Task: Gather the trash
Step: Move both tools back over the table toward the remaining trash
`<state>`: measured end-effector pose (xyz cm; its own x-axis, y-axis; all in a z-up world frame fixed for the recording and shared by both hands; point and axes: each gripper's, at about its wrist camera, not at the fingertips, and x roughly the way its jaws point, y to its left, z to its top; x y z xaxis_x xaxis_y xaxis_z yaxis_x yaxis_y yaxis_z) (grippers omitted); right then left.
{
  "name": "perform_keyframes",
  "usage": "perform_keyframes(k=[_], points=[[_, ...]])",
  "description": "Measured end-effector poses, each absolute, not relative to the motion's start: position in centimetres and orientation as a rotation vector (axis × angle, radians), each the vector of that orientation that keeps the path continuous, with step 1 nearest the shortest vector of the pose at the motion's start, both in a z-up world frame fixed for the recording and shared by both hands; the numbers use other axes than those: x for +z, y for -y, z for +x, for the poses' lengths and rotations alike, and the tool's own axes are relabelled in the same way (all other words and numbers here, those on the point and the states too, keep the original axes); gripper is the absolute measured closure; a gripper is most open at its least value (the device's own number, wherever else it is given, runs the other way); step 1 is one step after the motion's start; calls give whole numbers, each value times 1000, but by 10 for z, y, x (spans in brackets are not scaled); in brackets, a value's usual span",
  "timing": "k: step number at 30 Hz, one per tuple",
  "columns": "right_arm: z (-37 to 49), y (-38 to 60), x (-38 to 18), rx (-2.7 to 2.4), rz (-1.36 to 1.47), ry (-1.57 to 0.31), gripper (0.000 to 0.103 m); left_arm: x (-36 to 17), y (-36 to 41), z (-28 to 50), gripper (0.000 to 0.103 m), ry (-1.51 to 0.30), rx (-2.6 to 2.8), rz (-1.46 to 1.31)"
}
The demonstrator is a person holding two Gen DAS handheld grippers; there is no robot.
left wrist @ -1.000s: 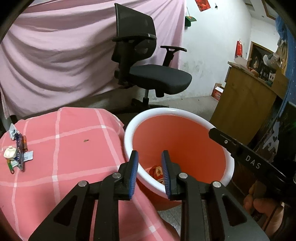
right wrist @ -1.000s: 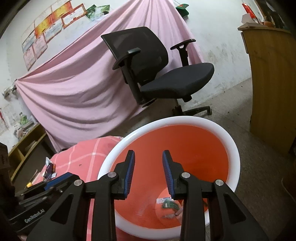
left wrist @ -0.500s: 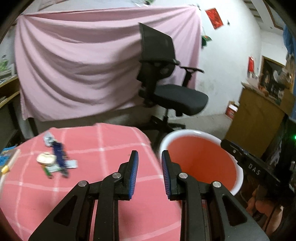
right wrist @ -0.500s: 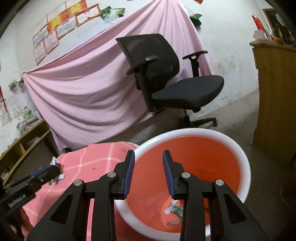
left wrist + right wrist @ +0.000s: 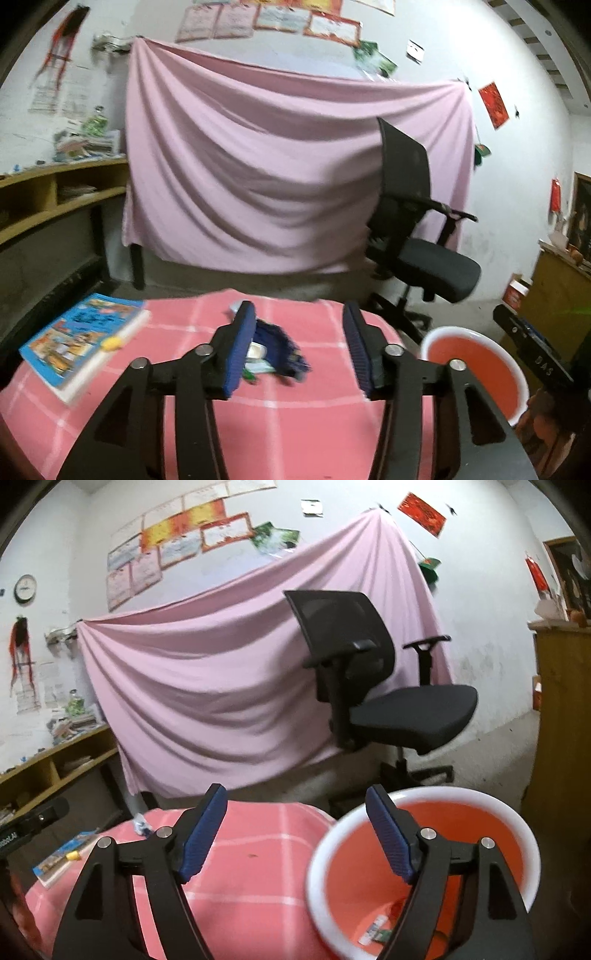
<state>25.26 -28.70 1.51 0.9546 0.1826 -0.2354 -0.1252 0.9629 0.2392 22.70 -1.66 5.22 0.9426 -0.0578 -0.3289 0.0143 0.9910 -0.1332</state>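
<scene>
the left gripper is held over the pink checked tablecloth, pointing slightly downward, its jaws parted with nothing pressed between them; they have just been opening. seen through the gap, just ahead of its blue pads, lies a small heap of trash: blurred dark blue wrappers and something pale. the right gripper is also tipped a little down, jaws spread wide and empty, likewise just opened; its left finger stands over the cloth and its right finger over the orange bin with the white rim.

only the right wrist view looks into the bin, where a few scraps lie at the bottom, below the right finger. only the left wrist view shows the heap up close, and a picture book to the left of the gripper with a small yellow piece on it. the bin sits low to the right of the left gripper.

a second ago both grippers were nearly closed above the bin's mouth; now the left one faces the table and the bin has slid off to the side of both views.
</scene>
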Motion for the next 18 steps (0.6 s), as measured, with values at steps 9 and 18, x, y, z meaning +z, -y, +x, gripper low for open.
perform_keyframes(k=[9,18], points=[[242,232,28,236,126,-112,0,34,-52,198,2,-147,179,-215],[256,185,15,295,10,-156,0,26,-64,217,2,-190,178,-158]])
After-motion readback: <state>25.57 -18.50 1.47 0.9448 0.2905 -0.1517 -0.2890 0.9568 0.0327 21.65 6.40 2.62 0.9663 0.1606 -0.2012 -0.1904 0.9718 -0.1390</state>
